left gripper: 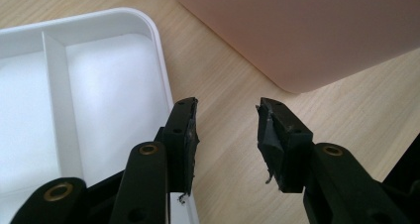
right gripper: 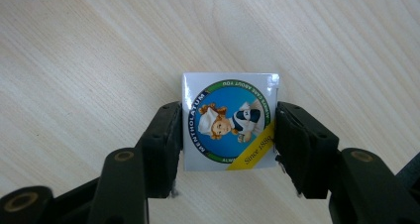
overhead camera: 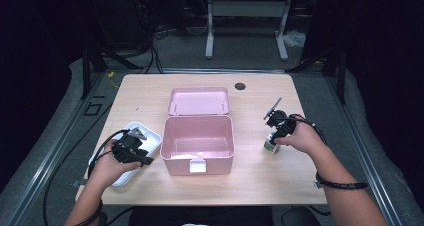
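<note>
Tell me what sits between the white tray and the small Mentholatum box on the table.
In the high view, the open pink box sits between the white tray and the Mentholatum box, with bare tabletop on either side.

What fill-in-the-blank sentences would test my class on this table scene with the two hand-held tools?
1. The lid of the pink box stands ____.
2. The white tray lies on the box's ____ side in the high view.
3. The small Mentholatum box sits between the jaws of the ____ tool.
4. Nothing is between the jaws of the ____ tool.

Missing words: open; left; right; left
</note>
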